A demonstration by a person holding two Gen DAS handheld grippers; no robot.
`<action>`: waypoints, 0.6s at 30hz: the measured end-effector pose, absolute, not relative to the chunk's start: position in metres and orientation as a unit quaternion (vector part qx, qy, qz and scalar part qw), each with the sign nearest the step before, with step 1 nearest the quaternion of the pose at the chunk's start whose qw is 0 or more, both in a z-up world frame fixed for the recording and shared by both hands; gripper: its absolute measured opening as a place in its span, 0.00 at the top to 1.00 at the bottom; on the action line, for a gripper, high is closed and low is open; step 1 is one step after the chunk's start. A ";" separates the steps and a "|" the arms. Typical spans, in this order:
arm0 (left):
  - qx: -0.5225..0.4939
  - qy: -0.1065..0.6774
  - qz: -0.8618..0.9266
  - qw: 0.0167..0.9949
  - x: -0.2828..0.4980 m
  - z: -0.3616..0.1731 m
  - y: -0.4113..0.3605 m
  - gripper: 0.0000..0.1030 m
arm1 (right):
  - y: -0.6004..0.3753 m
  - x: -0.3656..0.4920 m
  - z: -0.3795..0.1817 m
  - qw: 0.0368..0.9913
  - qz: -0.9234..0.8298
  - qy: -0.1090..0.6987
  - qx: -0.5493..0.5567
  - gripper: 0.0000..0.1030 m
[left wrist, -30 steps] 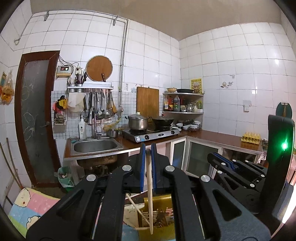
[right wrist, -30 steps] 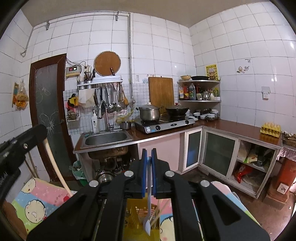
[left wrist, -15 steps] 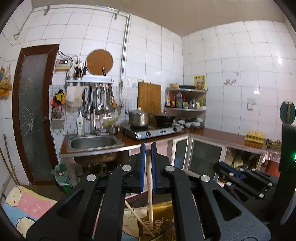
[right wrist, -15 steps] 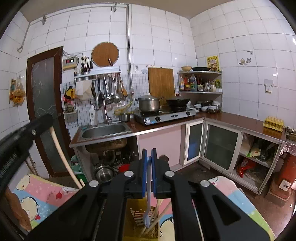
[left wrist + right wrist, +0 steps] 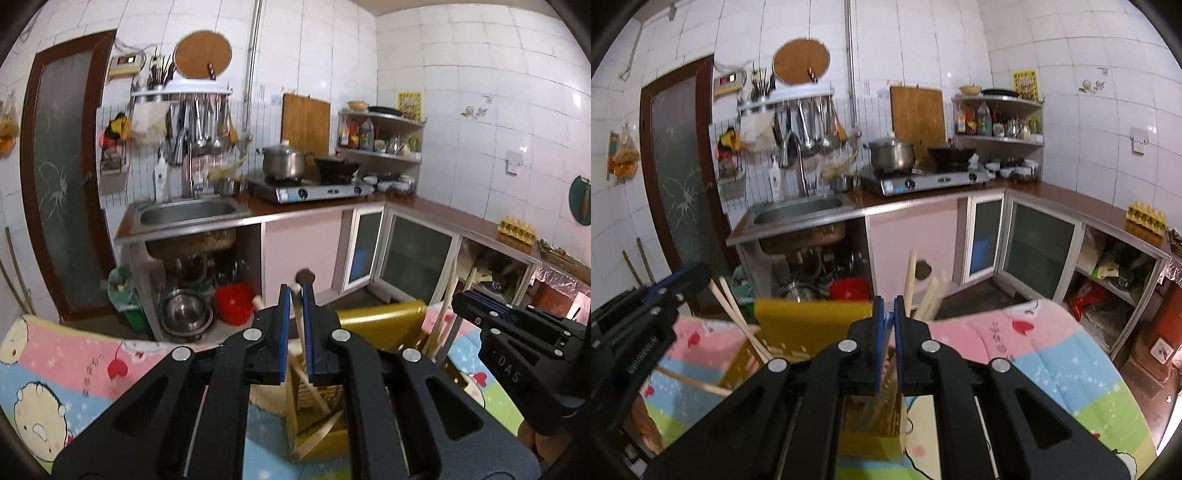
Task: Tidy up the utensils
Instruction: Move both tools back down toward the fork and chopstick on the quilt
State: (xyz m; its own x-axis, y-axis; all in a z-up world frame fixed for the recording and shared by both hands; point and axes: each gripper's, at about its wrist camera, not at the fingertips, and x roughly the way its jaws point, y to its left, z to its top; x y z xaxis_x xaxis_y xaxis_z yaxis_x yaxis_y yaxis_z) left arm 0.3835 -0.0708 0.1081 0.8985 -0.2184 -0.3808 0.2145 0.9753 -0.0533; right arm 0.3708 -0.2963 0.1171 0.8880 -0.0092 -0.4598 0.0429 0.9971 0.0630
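Note:
A yellow utensil holder (image 5: pixel 384 325) stands on a cartoon-print cloth, with several wooden utensils (image 5: pixel 908 284) sticking up from it. My left gripper (image 5: pixel 296 295) is shut on a pale wooden utensil (image 5: pixel 303 345) whose lower end reaches down into the holder. My right gripper (image 5: pixel 888 310) is shut on a thin white utensil handle (image 5: pixel 888 319), directly over the holder (image 5: pixel 809 321). The right gripper also shows in the left wrist view (image 5: pixel 480 310), and the left gripper in the right wrist view (image 5: pixel 690 277).
The holder sits on a table under a pink, blue and green cartoon cloth (image 5: pixel 1015 354). Beyond are a kitchen counter with a sink (image 5: pixel 188 214), a gas stove (image 5: pixel 310 190) with pots, glass-door cabinets (image 5: pixel 1041 251) and a dark door (image 5: pixel 62 166).
Both grippers have dropped and tilted down toward the holder. The utensils they hold have gone lower into it, and the holder now looks much nearer.

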 end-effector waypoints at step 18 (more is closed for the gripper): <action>-0.009 0.223 -0.088 0.971 0.298 0.124 0.005 0.05 | -0.311 0.263 0.117 0.962 -0.065 0.265 0.032 0.39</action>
